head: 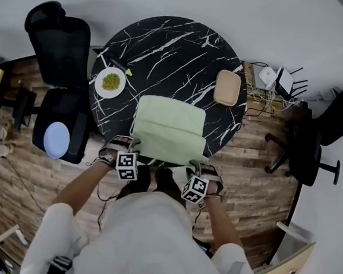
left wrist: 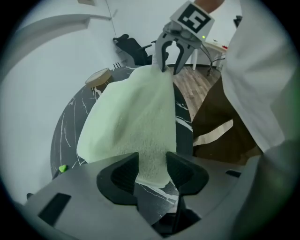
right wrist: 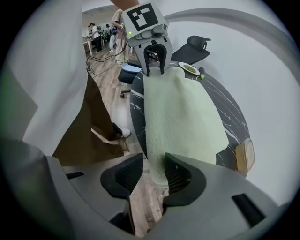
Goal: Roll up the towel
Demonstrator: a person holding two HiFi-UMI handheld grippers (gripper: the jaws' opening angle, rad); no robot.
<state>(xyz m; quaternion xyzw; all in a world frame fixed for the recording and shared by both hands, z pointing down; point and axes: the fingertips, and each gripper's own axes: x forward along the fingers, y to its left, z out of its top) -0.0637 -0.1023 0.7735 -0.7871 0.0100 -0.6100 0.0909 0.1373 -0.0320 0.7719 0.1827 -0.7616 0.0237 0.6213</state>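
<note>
The left tongs (left wrist: 152,163) and right tongs (right wrist: 153,165) are standing half open, each around a near corner of the green towel (head: 169,130), not squeezing. The towel is lying flat at the black surface's (head: 167,49) near edge. I think all the rolling is still waiting.

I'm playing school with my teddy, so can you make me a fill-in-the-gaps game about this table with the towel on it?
1. The towel on the table is light ___.
2. The black table's top is ___ in shape.
3. In the head view, the white plate lies to the towel's ___.
4. The left gripper and the right gripper each have the ___ between their open jaws.
Missing words: green, round, left, towel.
</note>
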